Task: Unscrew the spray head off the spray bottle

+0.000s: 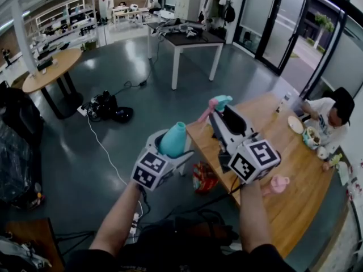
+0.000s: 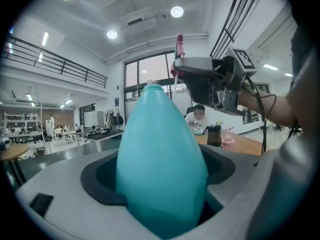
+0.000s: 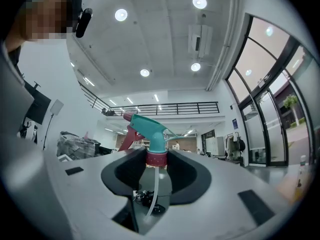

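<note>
Two separate pieces made up the item, both held in mid-air and well apart from one another.

Spray bottle [image 2: 162,169]: teal, smooth, egg-shaped body that tapered to a narrow neck at the top, with no head on it. It stood nearly upright, its neck tipped slightly away from the holder. The left gripper [image 1: 169,151] was clamped on its lower body, both dark pads pressed against the sides. It hung over the grey floor [image 1: 113,118], just off the corner of the wooden table [image 1: 295,174].

Spray head [image 3: 150,129]: teal nozzle body with a pink trigger [image 3: 127,134] slanting down from its front, and a pink ribbed collar [image 3: 156,157] at the base. A pale, translucent dip tube [image 3: 152,194] hung from the collar and curved down between the jaws. The right gripper [image 3: 156,166] held the head by that collar, which was nipped between its two pads, the head upright above them. It sat higher than the bottle and to the bottle's right, above the near end of the table.

Each gripper carried a marker cube [image 1: 255,160] at the hand end.

Surroundings: a small pink object [image 1: 278,183] lay on the table near the right gripper, and a person [image 1: 332,115] sat at the far side.
</note>
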`<move>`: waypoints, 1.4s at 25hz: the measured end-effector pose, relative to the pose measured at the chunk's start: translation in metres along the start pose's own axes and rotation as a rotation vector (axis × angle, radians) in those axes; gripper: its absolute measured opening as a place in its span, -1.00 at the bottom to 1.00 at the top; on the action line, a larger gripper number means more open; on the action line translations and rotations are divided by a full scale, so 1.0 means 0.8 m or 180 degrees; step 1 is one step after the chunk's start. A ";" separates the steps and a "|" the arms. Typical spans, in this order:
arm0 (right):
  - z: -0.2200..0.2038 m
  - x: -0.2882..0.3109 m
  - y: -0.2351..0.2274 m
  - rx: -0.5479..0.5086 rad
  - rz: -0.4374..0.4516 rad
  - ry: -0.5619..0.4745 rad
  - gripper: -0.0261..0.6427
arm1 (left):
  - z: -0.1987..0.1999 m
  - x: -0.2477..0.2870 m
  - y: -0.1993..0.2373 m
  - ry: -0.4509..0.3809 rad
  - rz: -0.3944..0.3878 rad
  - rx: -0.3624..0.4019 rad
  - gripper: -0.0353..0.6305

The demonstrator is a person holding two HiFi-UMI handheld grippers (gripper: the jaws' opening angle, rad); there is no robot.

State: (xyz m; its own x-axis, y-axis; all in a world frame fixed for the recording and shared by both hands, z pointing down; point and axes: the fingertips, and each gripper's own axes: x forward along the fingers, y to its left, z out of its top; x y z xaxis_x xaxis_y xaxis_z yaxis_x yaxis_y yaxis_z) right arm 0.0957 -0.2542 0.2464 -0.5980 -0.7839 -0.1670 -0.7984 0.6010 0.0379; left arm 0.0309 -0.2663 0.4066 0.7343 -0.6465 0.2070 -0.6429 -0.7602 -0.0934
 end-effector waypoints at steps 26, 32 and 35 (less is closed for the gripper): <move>-0.108 -0.029 -0.016 0.0297 -0.0327 0.0254 -0.52 | 0.030 -0.011 -0.008 -0.0166 -0.0067 0.0010 0.44; -0.106 -0.026 -0.016 0.0231 -0.0365 0.0287 -0.52 | 0.030 -0.009 -0.007 -0.0171 -0.0083 0.0006 0.44; -0.105 -0.025 -0.014 0.0214 -0.0374 0.0296 -0.52 | 0.031 -0.010 -0.006 -0.0176 -0.0078 0.0006 0.44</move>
State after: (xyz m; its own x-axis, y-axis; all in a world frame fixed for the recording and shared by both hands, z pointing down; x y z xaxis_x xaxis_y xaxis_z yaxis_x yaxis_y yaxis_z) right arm 0.1109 -0.2587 0.3320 -0.5072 -0.8586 -0.0744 -0.8586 0.5109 -0.0431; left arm 0.0333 -0.2592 0.3815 0.7608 -0.6302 0.1551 -0.6242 -0.7760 -0.0909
